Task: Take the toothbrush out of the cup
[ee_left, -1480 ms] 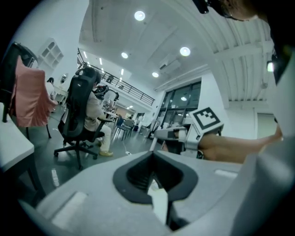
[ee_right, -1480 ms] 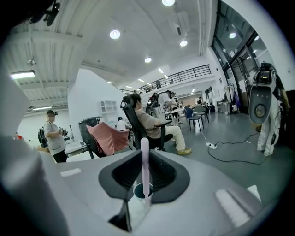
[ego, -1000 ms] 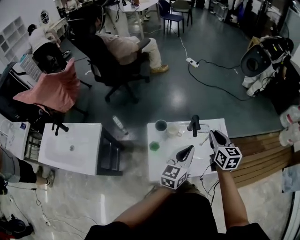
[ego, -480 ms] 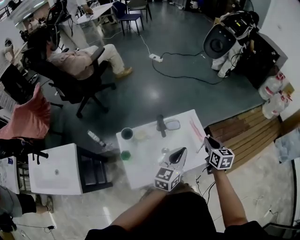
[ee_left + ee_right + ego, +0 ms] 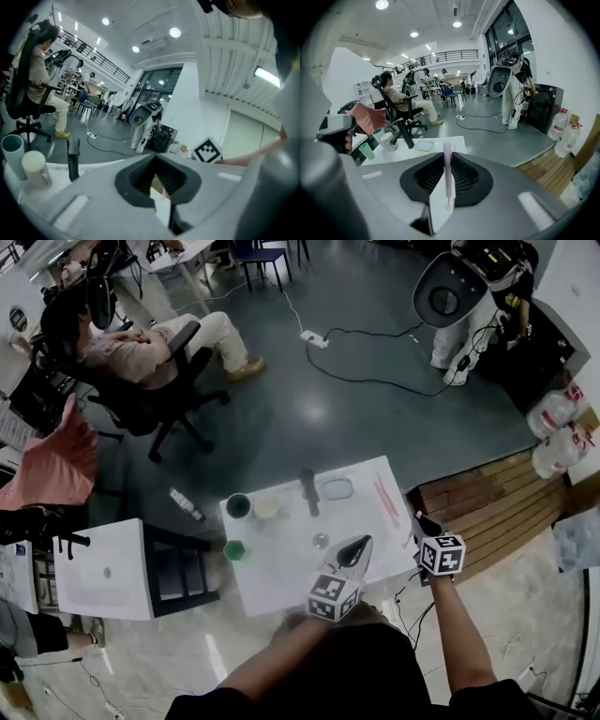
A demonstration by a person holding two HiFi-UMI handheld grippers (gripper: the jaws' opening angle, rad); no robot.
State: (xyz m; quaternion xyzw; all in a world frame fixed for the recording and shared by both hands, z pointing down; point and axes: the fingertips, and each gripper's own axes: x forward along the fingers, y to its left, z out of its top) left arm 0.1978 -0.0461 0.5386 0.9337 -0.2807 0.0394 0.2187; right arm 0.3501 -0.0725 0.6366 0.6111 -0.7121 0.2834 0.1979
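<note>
My right gripper (image 5: 446,190) is shut on a thin pink toothbrush (image 5: 447,161), which stands up between its black pads. In the head view this gripper (image 5: 419,523) hangs over the right near corner of the white table (image 5: 281,568). Pink strokes lie on the table just ahead of it; I cannot tell whether they are the held toothbrush. A dark teal cup (image 5: 238,505) and a cream cup (image 5: 267,508) stand at the far left of the table, well away from both grippers. My left gripper (image 5: 356,547) is over the near middle of the table, shut and holding nothing.
A small green cup (image 5: 234,549) stands at the left edge, with a black upright post (image 5: 308,491) and a pale oval dish (image 5: 336,488) at the far side. A second white table (image 5: 103,568) stands to the left. Wooden decking (image 5: 487,502) lies to the right. A person sits in an office chair (image 5: 150,381) beyond.
Both grippers have drawn back from the far side of the table toward its near edge. The right one has sunk to the right corner with the toothbrush. The head view has swung.
</note>
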